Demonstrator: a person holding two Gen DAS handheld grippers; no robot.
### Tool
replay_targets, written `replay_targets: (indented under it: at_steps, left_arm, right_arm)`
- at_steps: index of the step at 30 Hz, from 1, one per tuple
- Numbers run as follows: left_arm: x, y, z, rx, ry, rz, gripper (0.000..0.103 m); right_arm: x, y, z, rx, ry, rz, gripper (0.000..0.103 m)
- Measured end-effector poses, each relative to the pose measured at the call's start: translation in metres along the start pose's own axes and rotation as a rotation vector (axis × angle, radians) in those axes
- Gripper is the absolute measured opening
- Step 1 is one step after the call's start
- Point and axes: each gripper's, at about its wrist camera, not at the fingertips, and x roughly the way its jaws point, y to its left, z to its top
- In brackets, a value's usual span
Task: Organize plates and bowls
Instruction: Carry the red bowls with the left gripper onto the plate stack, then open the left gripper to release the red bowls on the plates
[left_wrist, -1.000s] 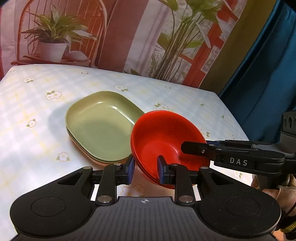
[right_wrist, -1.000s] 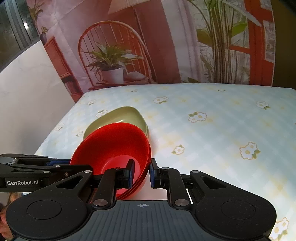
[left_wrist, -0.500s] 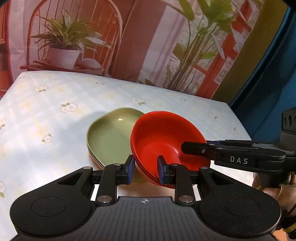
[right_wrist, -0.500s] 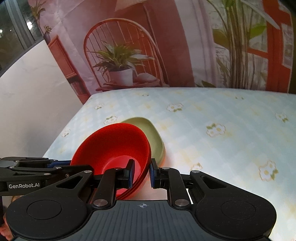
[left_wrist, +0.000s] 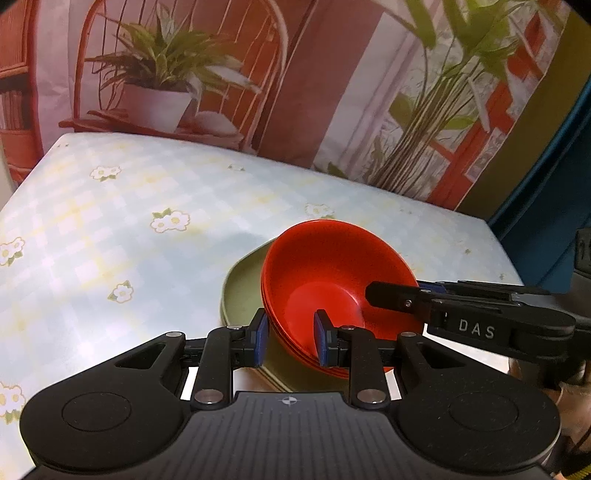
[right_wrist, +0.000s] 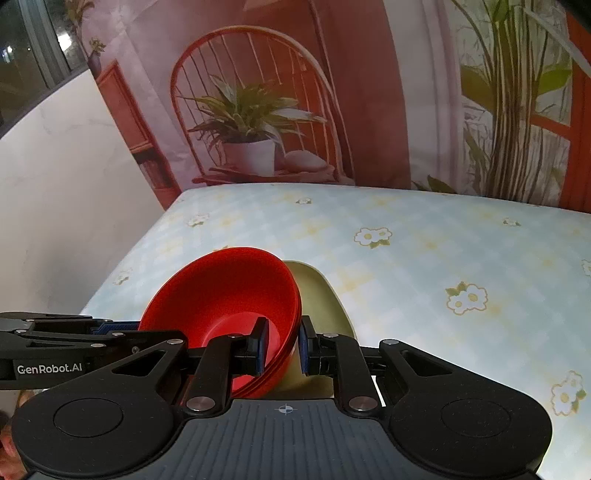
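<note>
A stack of red bowls (left_wrist: 332, 273) hangs between both grippers, partly over a stack of green plates (left_wrist: 243, 295) on the flowered tablecloth. My left gripper (left_wrist: 290, 338) is shut on the stack's near rim, one blue pad inside and one outside. My right gripper (right_wrist: 281, 345) is shut on the opposite rim of the red bowls (right_wrist: 229, 291) the same way. In the right wrist view the green plates (right_wrist: 321, 295) show just behind and to the right of the bowls. Each gripper's arm shows at the edge of the other's view.
The table (right_wrist: 424, 258) carries a pale blue checked cloth with white flowers. A printed backdrop with a chair, potted plant (right_wrist: 251, 125) and tall greenery stands behind it. A white wall lies to the left, a blue curtain (left_wrist: 546, 184) to the right.
Both grippers have carried the red bowls over toward the green plates. The bowls now cover much more of the plates than a second ago. Both grips are unchanged.
</note>
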Motion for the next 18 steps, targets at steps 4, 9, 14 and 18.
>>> replay_targets:
  at_steps: [4, 9, 14, 18]
  left_arm:
    - [0.008, 0.003, -0.001, 0.006, 0.013, 0.003, 0.028]
    - [0.016, 0.002, -0.004, 0.032, 0.02, 0.012, 0.028]
    - [0.018, 0.0, -0.004, 0.047, 0.015, 0.018, 0.028]
    - [0.017, -0.001, -0.003, 0.057, 0.013, 0.026, 0.028]
  right_arm:
    - [0.011, 0.002, -0.005, -0.027, 0.008, -0.019, 0.016]
    - [0.018, -0.001, -0.01, -0.03, 0.009, -0.036, 0.016]
    - [0.021, -0.002, -0.013, -0.051, 0.002, -0.055, 0.016]
    - [0.021, -0.002, -0.015, -0.047, -0.006, -0.059, 0.016]
